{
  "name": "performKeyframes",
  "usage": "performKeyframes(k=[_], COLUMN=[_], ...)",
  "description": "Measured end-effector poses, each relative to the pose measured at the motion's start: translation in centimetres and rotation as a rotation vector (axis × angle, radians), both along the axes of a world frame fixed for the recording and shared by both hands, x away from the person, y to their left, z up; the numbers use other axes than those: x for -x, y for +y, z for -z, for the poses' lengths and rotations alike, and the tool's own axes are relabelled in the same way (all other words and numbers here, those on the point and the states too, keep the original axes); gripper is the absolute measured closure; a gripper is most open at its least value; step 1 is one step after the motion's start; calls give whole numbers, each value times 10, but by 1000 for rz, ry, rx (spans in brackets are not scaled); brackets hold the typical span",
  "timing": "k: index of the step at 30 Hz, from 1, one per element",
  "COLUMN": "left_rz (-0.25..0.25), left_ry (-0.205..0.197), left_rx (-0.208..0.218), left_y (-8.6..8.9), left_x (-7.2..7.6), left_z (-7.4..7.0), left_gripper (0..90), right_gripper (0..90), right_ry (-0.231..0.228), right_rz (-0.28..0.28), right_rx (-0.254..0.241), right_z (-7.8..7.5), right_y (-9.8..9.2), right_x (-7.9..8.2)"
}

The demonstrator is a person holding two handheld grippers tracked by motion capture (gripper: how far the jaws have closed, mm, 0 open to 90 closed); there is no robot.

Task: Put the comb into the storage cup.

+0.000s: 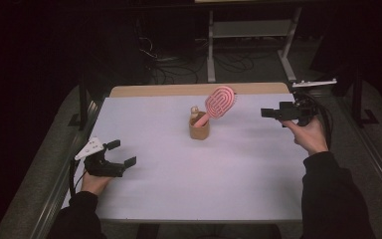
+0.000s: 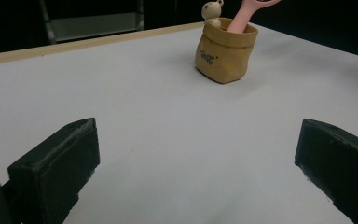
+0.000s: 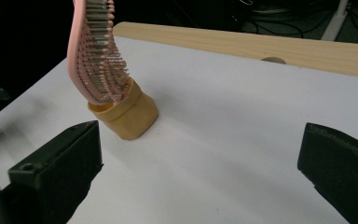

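A tan bag-shaped holder (image 1: 199,130) stands upright near the middle of the white table sheet (image 1: 179,174). A pink hairbrush (image 1: 220,102) leans out of it to the right, handle down, beside a small bear figure (image 1: 194,112). My left gripper (image 1: 119,153) rests low at the near left, open and holding nothing; it faces the holder (image 2: 223,56), the brush handle (image 2: 242,18) and the bear (image 2: 212,11). My right gripper (image 1: 267,113) hovers at the right, pointing left, open, with nothing between its jaws. It looks at the brush bristles (image 3: 100,51) and the holder (image 3: 128,116).
A bare wooden strip (image 1: 199,89) runs along the table's far edge, with a round hole (image 3: 273,59) in it. Behind the table stand the legs of a metal rack (image 1: 211,50), with cables (image 1: 179,69) on the dark floor. White sheet spreads around the holder.
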State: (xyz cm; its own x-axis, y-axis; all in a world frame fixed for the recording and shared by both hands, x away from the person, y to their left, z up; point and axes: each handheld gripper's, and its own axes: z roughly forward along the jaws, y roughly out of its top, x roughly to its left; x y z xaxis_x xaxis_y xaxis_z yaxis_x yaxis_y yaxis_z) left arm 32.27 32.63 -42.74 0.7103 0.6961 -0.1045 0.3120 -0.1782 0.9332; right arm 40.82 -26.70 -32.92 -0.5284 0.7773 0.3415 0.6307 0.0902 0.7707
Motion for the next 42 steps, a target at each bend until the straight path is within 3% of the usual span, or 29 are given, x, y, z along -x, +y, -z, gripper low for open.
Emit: performKeyframes(k=[23,42], left_rz=[0,-4], left_ry=[9,16], left_rx=[4,5], left_y=[1,2], left_x=[-1,-2], left_z=[1,1], left_gripper=[0,0], right_gripper=[0,0], right_ry=[-16,-2], right_rz=[-5,18], right_rx=[13,25], right_z=[24,55], right_y=[-12,-29], right_x=[29,57])
